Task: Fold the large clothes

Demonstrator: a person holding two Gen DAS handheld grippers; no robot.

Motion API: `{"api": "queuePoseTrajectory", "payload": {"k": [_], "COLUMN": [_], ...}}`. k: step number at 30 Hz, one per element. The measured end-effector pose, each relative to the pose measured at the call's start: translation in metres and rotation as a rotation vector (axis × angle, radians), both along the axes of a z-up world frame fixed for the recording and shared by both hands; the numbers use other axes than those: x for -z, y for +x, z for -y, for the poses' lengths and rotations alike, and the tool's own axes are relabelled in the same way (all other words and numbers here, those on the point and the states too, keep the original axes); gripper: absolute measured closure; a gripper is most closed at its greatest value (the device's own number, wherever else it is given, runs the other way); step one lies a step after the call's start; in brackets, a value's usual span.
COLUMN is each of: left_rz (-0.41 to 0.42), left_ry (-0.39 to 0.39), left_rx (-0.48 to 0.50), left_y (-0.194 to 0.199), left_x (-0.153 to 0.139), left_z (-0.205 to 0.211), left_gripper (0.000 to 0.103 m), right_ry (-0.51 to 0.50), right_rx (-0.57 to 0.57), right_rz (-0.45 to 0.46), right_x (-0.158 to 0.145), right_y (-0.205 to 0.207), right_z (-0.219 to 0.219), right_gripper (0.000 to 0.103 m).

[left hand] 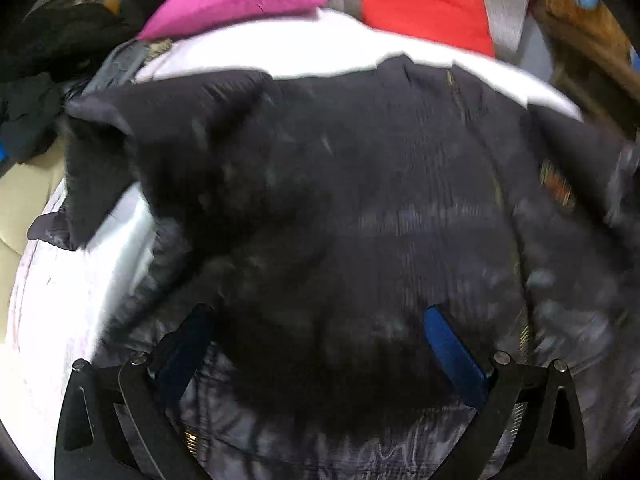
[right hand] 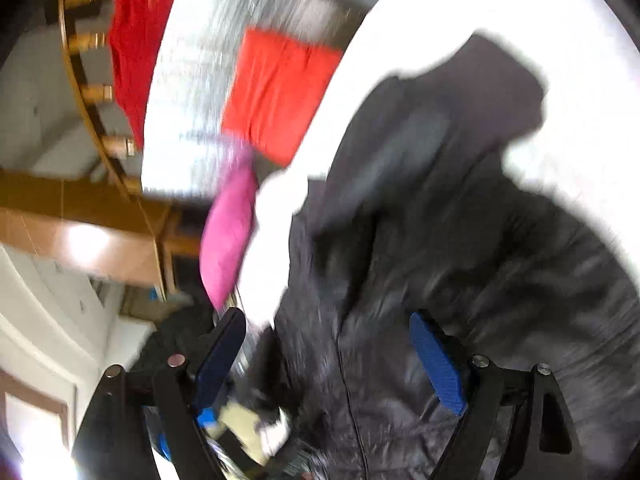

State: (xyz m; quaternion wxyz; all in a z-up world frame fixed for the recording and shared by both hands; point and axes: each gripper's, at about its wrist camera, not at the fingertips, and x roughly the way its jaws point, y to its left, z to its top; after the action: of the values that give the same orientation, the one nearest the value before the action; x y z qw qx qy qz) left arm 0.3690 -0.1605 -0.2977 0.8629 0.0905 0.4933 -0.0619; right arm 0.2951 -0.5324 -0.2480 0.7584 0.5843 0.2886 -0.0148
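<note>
A dark jacket lies spread across a white bed. The left hand-held gripper and right hand-held gripper hover above it, jaws wide apart, gripping nothing. A pink pillow sits at 11 o'clock.

Black jacket motion-blurred; hem cut off.

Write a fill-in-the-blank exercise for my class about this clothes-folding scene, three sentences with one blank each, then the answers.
1. The dark jacket lies spread on a ____ sheet.
2. Beyond the jacket, next to the red cloth, lies a ____ cushion.
3. The fingers of the left gripper and the right gripper stand ____, gripping nothing.

Answers: white; pink; open
</note>
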Motion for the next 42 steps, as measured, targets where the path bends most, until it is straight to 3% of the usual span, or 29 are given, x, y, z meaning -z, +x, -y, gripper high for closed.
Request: {"api": "queuePoseTrajectory", "payload": {"k": [6,11,17,20,22,25,28,32,36,39,41,42], "left_rz": [0.058,0.100,0.085,0.083,0.182,0.299,0.364,0.379,0.386,0.367,0.352,0.347], "left_ry": [0.001,-0.017,0.044,0.124,0.154,0.124,0.097,0.038,-0.003,-0.020,-0.030,-0.031], "left_rx": [-0.024,-0.046,-0.058,0.012,0.029,0.037,0.013,-0.045,-0.076,-0.085,-0.082,-0.079], "left_y": [-0.008,-0.019,-0.026,-0.022,-0.029,-0.040,-0.044,-0.040,-0.041,-0.033,-0.029,-0.028], "left_x": [0.008,0.012,0.004,-0.010,-0.027,-0.054,-0.072,-0.084,-0.088,-0.082,-0.077,-0.076], "left_z": [0.002,-0.003,0.003,0.016,0.020,0.019,0.010,-0.011,-0.024,-0.026,-0.025,-0.025], "left_gripper": [0.000,0.000,0.000,0.000,0.000,0.000,0.000,0.000,0.000,0.000,0.000,0.000], "right_ry": [0.135,0.184,0.198,0.169,0.114,0.001,-0.064,-0.104,-0.115,-0.118,-0.078,-0.034], "right_rx": [0.194,0.290,0.299,0.276,0.234,0.194,0.126,-0.017,-0.197,-0.301,-0.357,-0.367], "right_rz": [-0.014,-0.090,-0.122,-0.107,-0.086,-0.052,0.038,0.129,0.153,0.120,0.083,0.065], "right_x": [0.018,0.036,0.061,0.057,0.044,0.011,-0.022,-0.049,-0.052,-0.043,-0.032,-0.027], "right_y": [-0.020,-0.019,-0.005,0.002,0.011,0.022,0.029,0.042,0.067,0.083,0.091,0.092], "right_z": [0.058,0.100,0.133,0.138,0.134,0.121,0.096,0.051,-0.007,-0.043,-0.058,-0.059], "right_gripper": [0.016,0.016,0.018,0.040,0.062,0.065,0.065,0.065,0.065,0.063,0.039,0.021]}}
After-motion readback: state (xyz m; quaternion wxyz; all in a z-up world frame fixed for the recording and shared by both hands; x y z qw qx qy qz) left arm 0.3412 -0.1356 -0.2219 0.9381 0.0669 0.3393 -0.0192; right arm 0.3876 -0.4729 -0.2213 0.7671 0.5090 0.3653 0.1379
